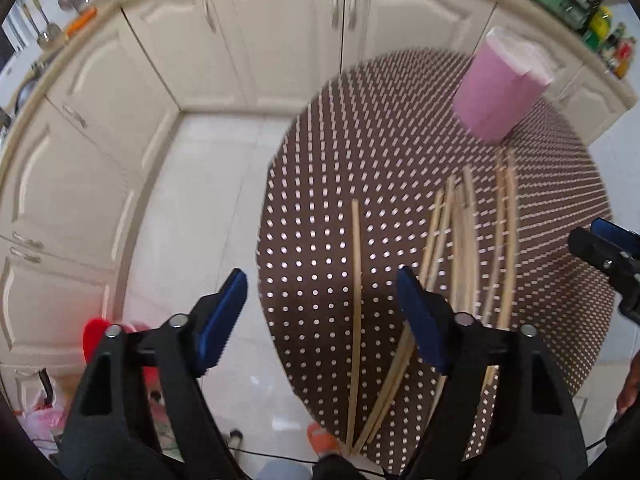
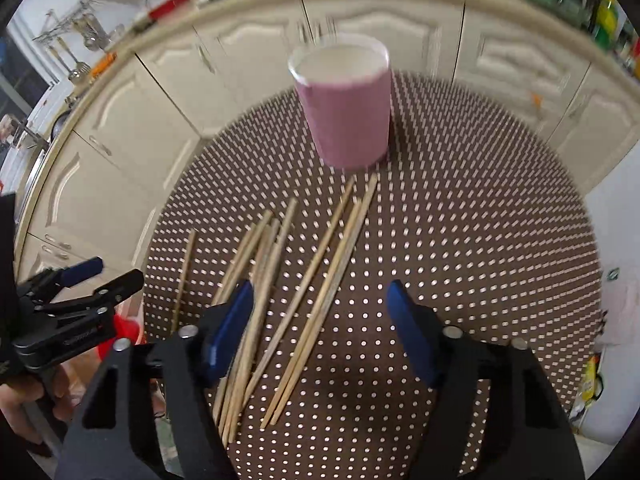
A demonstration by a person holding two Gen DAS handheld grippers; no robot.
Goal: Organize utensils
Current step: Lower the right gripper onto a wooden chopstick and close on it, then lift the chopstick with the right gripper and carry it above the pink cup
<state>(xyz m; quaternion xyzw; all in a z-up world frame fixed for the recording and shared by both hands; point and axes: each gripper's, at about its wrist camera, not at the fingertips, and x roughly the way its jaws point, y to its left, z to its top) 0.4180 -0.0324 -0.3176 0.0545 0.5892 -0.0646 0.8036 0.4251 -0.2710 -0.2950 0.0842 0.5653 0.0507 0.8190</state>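
Observation:
Several wooden chopsticks (image 2: 316,268) lie loose on a round brown perforated table (image 2: 460,240), pointing roughly toward a pink cup (image 2: 346,112) that stands upright at the far side. My right gripper (image 2: 320,288) hovers open above the chopsticks, nothing pressed between its blue pads (image 2: 230,328). My left gripper (image 1: 320,280) is open over the table's left edge, with a single chopstick (image 1: 355,280) lying beneath the gap. The other chopsticks (image 1: 464,240) and the cup (image 1: 500,88) lie to its right. Each gripper shows at the edge of the other's view: left gripper (image 2: 80,276), right gripper (image 1: 600,236).
Cream kitchen cabinets (image 1: 240,40) wrap around behind the table over a white tiled floor (image 1: 200,200). A red object (image 1: 96,336) and plastic bags (image 1: 40,408) sit on the floor at the left. The countertop holds hanging utensils (image 2: 76,40) and bottles (image 1: 608,36).

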